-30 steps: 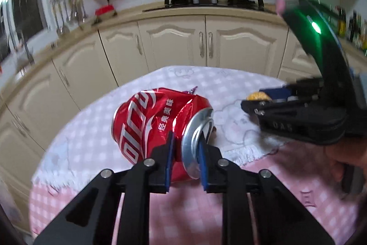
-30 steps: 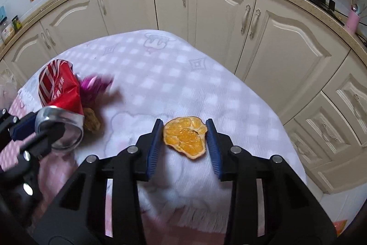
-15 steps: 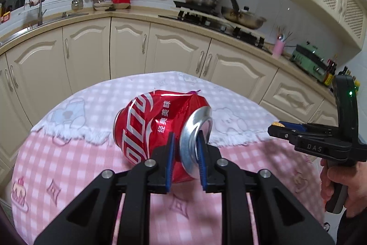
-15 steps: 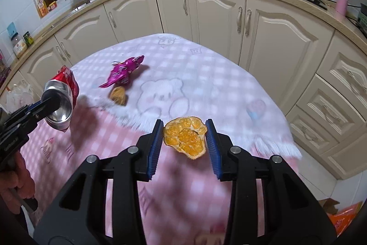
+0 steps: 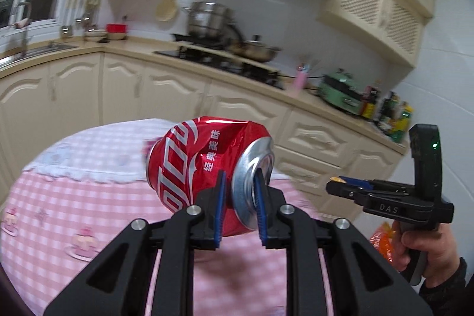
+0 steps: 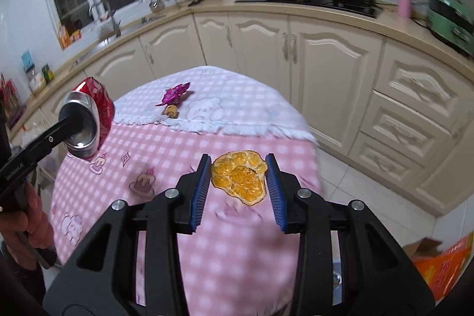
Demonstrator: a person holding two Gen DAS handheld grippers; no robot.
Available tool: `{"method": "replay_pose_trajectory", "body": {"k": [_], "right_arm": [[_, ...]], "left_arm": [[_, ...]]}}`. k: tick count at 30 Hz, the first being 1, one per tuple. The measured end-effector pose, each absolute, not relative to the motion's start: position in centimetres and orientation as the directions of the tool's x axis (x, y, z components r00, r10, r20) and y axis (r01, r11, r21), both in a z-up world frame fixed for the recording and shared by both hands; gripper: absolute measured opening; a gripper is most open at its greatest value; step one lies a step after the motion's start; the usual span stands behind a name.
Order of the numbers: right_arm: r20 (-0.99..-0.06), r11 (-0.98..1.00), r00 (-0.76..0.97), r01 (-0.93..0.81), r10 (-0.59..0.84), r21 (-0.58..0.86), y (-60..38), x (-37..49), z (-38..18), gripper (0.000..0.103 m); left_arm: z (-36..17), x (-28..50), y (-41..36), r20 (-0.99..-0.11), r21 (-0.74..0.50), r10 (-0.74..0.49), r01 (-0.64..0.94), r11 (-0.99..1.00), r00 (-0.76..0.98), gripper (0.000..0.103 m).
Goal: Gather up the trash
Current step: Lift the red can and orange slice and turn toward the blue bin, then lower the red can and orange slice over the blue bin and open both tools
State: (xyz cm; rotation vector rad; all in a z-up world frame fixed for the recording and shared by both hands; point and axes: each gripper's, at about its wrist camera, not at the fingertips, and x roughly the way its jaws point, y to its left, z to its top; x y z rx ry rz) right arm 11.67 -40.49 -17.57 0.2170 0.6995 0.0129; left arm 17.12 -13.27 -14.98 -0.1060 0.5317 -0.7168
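— Two claws, both loaded? Left claw point(image 5: 238, 202)?
— Clamped on the crushed red can's point(image 5: 204, 168) rim, held up above the pink checked table point(image 5: 59, 197).
— Right claw point(image 6: 238, 187)?
— Pinched an orange peel point(image 6: 240, 180) between blue pads, over the table's edge.
— Left on the table?
— Purple wrapper point(image 6: 173, 96), with a small brown scrap point(image 6: 171, 111) beside.

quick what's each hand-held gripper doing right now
Left hand-held gripper: closed on the crushed red can by its rim.
Right hand-held gripper: closed on the orange peel.
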Motion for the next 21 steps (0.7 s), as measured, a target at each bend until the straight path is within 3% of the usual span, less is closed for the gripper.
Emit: {"method": "replay_pose_trajectory", "body": {"k": [9, 15, 21], "right_arm": [[-0.681, 0.908, 0.727, 0.336, -0.083, 0.249, -50.7, -0.7, -21.8, 0.037], [-0.755, 0.808, 0.645, 0.502, -0.113, 0.308, -56.6, -6.5, -29.1, 0.037], [-0.79, 0.723, 0.609, 0.577, -0.071, 0.38, -60.2, -8.7, -34.9, 0.037]], "left_arm": [[-16.6, 8.0, -24.3, -0.428, -0.281, -0.816, 0.801, 0.529, 0.389, 0.017], [-21.6, 2.7, -32.0, -0.503, -0.313, -0.842, 0.868, 0.386, 0.193, 0.017], [-27.9, 1.0, -39.1, -0.614, -0.366, -0.789, 0.878, 0.309, 0.021, 0.017]]}}
